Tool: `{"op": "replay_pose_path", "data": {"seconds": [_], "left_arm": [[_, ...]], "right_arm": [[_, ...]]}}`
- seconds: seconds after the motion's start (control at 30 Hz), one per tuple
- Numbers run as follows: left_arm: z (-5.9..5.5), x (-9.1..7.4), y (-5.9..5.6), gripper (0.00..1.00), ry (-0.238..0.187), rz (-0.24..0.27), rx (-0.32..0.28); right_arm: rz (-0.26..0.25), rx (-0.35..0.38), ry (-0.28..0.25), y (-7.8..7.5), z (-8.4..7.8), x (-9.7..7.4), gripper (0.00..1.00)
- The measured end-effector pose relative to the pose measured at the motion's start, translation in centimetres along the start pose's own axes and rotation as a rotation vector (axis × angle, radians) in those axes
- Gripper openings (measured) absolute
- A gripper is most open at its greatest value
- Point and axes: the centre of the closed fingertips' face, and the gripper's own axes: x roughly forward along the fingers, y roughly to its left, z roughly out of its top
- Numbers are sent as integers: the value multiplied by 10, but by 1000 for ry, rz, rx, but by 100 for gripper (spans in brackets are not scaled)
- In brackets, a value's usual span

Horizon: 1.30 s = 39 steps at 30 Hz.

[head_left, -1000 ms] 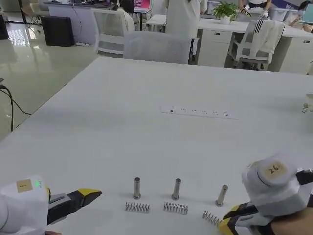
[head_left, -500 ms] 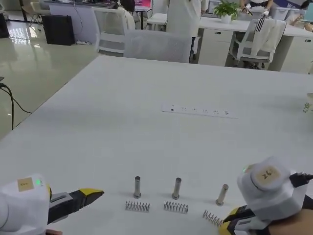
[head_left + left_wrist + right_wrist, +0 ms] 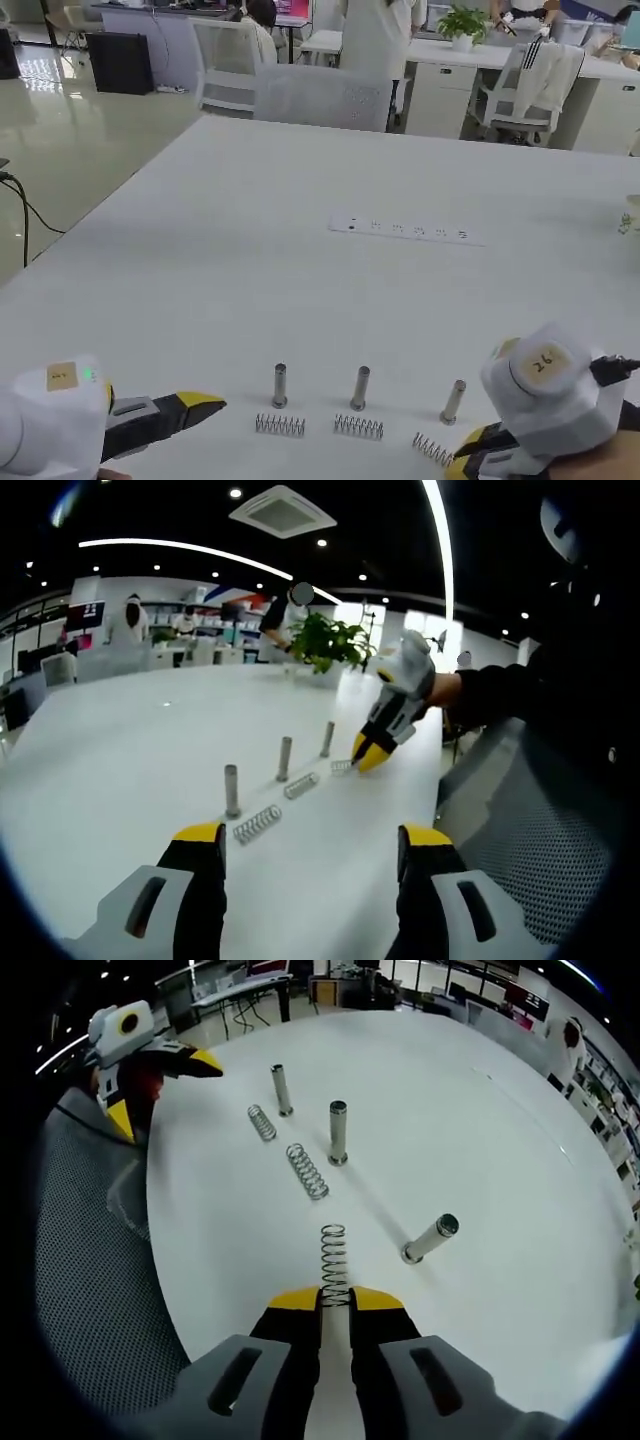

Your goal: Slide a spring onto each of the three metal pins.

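Note:
Three upright metal pins stand in a row near the table's front edge: left [image 3: 280,386], middle [image 3: 361,388], right [image 3: 455,400]. In front of each lies a spring: left [image 3: 280,425], middle [image 3: 358,428], right [image 3: 432,448]. My right gripper [image 3: 460,465] is at the near end of the right spring [image 3: 334,1255], and its jaws [image 3: 335,1298] are closed on that end. The spring still lies on the table, beside the tilted-looking right pin [image 3: 430,1239]. My left gripper [image 3: 205,405] hovers open [image 3: 313,833] left of the left pin [image 3: 232,790], holding nothing.
A white power strip [image 3: 405,230] lies mid-table. Chairs [image 3: 320,95] stand at the table's far edge, with desks and people beyond. A grey mesh chair seat [image 3: 90,1260] is close to the near table edge. A potted plant [image 3: 325,640] sits at one end.
My left gripper has edged a little right toward the left pin. My right gripper has shifted slightly left and stays at the right spring's end. Pins and springs have not moved.

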Motion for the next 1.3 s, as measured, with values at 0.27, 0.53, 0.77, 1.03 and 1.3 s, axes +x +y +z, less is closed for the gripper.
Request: {"op": "replay_pose_path", "data": {"seconds": [0.27,0.53,0.77,1.03,1.3], "left_arm": [[8,9,-13,60,48,-86,72],[14,25,-25,56,93,-168,146],[17,38,-31,51,116,-227,178],[20,50,-35,42,115,-270,172],[16,55,-37,29,118,-271,178]], "right_arm": [[46,-38,-10,21,12,-3,8],[88,-90,-8,36,26,-3,8],[110,-141,-1,47,37,-1,8],[136,-192,-4,58,47,-2,8],[167,-249,-6,73,59,-2,8]]}}
